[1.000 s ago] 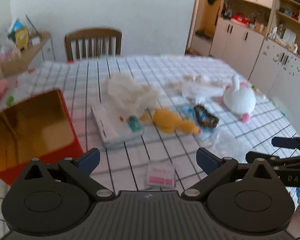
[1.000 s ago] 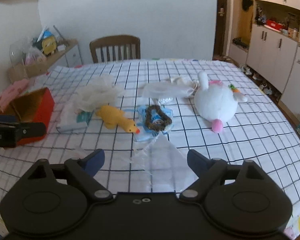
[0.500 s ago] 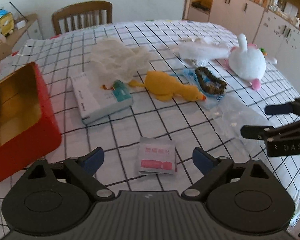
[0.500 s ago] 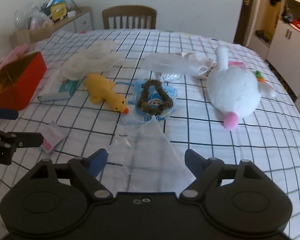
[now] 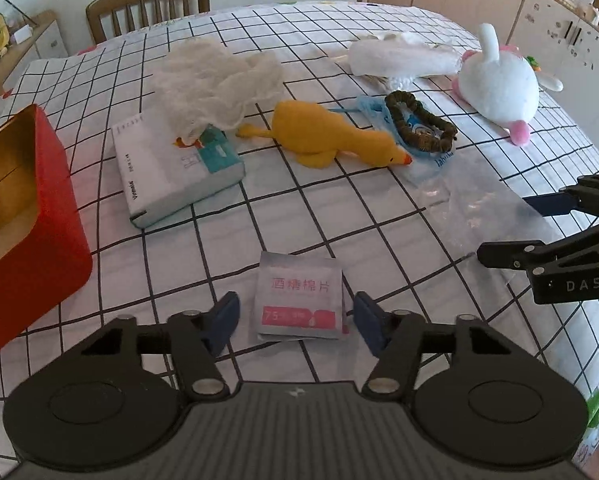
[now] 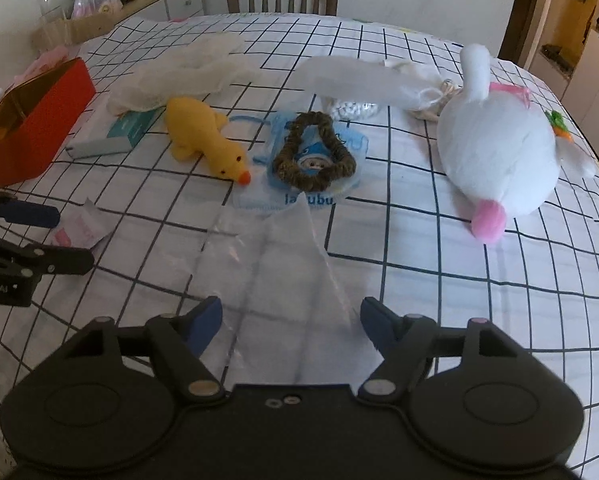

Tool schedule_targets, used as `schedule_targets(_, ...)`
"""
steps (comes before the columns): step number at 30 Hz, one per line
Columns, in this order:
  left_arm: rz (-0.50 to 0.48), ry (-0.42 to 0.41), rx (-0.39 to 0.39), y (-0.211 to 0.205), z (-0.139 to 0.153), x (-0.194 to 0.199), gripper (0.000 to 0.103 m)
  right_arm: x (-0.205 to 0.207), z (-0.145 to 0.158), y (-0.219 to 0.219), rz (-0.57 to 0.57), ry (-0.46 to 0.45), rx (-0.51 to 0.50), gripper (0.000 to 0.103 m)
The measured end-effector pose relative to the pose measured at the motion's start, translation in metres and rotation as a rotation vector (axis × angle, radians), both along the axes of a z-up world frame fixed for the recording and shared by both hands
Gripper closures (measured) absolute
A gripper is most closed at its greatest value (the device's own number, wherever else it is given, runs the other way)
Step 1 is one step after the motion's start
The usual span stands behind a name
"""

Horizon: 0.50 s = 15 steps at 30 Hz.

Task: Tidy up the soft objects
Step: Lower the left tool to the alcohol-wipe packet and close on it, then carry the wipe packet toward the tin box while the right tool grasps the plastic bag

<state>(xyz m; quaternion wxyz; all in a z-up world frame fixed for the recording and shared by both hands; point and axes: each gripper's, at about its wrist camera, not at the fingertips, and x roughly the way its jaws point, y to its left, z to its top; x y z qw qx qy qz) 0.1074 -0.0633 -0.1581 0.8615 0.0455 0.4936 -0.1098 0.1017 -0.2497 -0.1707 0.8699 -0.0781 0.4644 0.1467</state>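
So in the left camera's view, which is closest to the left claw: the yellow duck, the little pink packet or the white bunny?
1. Pink packet, between the left claw's open fingers.
2. Yellow duck, mid-table, ahead.
3. White bunny, far right.

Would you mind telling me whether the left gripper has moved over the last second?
Yes. The left gripper has come forward and down toward the table: the alcohol wipe packet, earlier ahead of its fingers, now lies between them, fingers open.
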Motion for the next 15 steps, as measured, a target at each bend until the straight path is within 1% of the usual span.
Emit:
schedule_targets(2, -0.008, -0.006, 0.007, -0.0017, -0.0003, -0.0006, 0.045, -0.0007, 0.0002, 0.0, 0.001, -0.003, -0.004, 0.034)
schedule_targets(4, -0.013, -0.011, 0.016, -0.0032, -0.0004, -0.0007, 0.049, -0.0013, 0.001, 0.0001, 0.002, -0.006, -0.003, 0.038)
schedule_targets(6, -0.016, -0.016, 0.023, -0.0038, -0.0004, -0.0014, 0.052, -0.0027, 0.0014, 0.0003, 0.0, -0.012, -0.015, 0.046)
schedule_targets(7, -0.018, -0.019, 0.024, -0.0038, -0.0005, -0.0016, 0.054, -0.0033, 0.0016, 0.0, -0.001, -0.013, -0.015, 0.047)
schedule_targets(9, -0.023, -0.024, 0.026, -0.0035, -0.0004, -0.0019, 0.056, -0.0047, 0.0026, -0.0005, -0.007, -0.016, -0.015, 0.057)
schedule_targets(10, -0.024, -0.026, 0.028, -0.0036, -0.0005, -0.0022, 0.057, -0.0053, 0.0032, -0.0006, -0.008, -0.019, -0.016, 0.06)
schedule_targets(12, -0.027, -0.031, 0.03, -0.0035, -0.0005, -0.0033, 0.057, -0.0071, 0.0043, -0.0008, -0.012, -0.023, -0.017, 0.077)
schedule_targets(13, -0.027, -0.034, 0.029, -0.0033, -0.0004, -0.0037, 0.06, -0.0079, 0.0046, -0.0011, -0.017, -0.024, -0.018, 0.082)
schedule_targets(14, -0.03, -0.036, 0.022, -0.0027, 0.0001, -0.0042, 0.062, -0.0087, 0.0048, -0.0015, -0.023, -0.023, -0.016, 0.089)
schedule_targets(15, -0.03, -0.039, 0.017, -0.0024, 0.0011, -0.005, 0.066, -0.0095, 0.0049, -0.0019, -0.029, -0.023, -0.016, 0.092)
